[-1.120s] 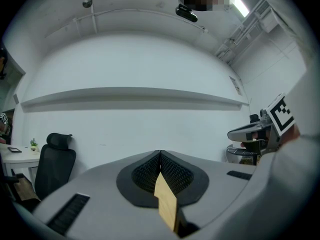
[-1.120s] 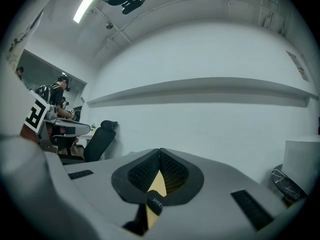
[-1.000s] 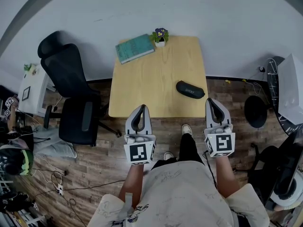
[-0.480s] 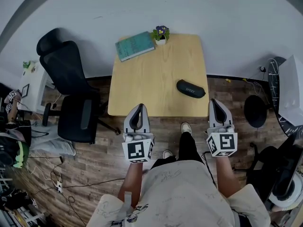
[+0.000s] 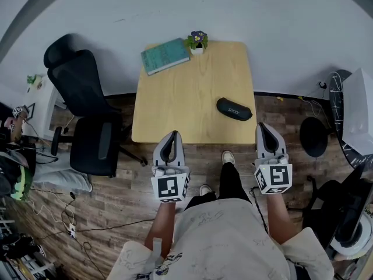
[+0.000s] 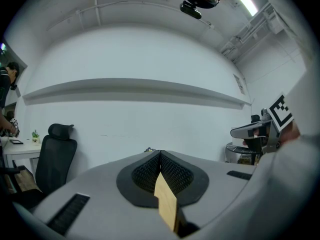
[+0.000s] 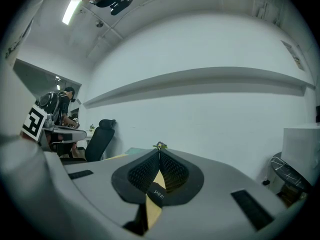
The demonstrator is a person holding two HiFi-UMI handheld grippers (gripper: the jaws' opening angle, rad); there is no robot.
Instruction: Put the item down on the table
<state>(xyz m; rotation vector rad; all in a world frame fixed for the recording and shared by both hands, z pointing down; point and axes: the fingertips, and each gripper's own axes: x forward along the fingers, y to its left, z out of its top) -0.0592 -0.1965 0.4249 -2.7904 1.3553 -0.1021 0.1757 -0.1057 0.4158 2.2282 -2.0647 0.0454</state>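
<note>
Wood-plank floor and a white wall are seen around one light wooden bench, with one black office chair placed at its left side. Two grippers are held side by side just short of the bench's near edge, the left gripper and the right gripper. Both sets of jaws are pressed together, and nothing is pinched in either.

Three things are counted on the bench. One teal book lies at the far left corner. One black pouch lies flat near the right edge, ahead of the right gripper and apart from it. One small potted plant stands just beside the book.

In the right gripper view only a sliver of the pouch is shown beneath the meeting pads, with print too small to be read. Clutter at the left border is cut off and cannot be made out.
</note>
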